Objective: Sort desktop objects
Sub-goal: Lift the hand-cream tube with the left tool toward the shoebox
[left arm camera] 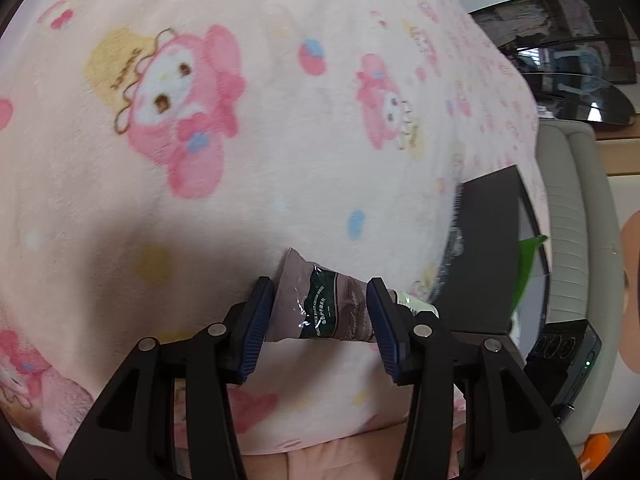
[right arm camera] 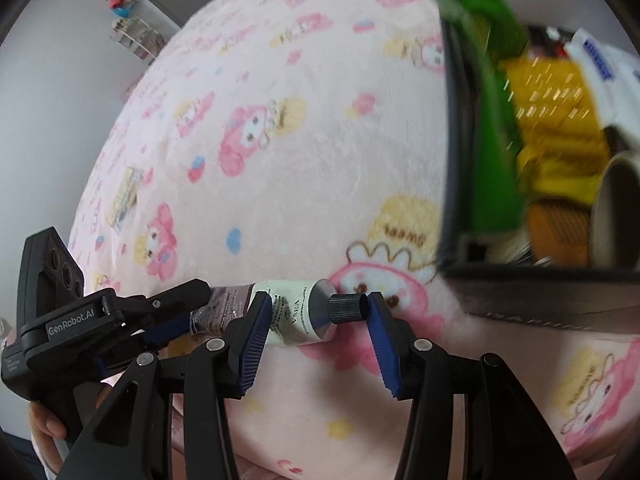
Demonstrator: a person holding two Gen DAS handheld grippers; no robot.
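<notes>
Left wrist view: the left gripper [left arm camera: 320, 320] grasps a hand cream tube [left arm camera: 320, 304] at lower centre, over the pink blanket [left arm camera: 240, 140]. A black box [left arm camera: 492, 248] stands at right.

Right wrist view: the right gripper [right arm camera: 316, 312] straddles the tube's cap end at lower centre; whether it grips cannot be told.
</notes>
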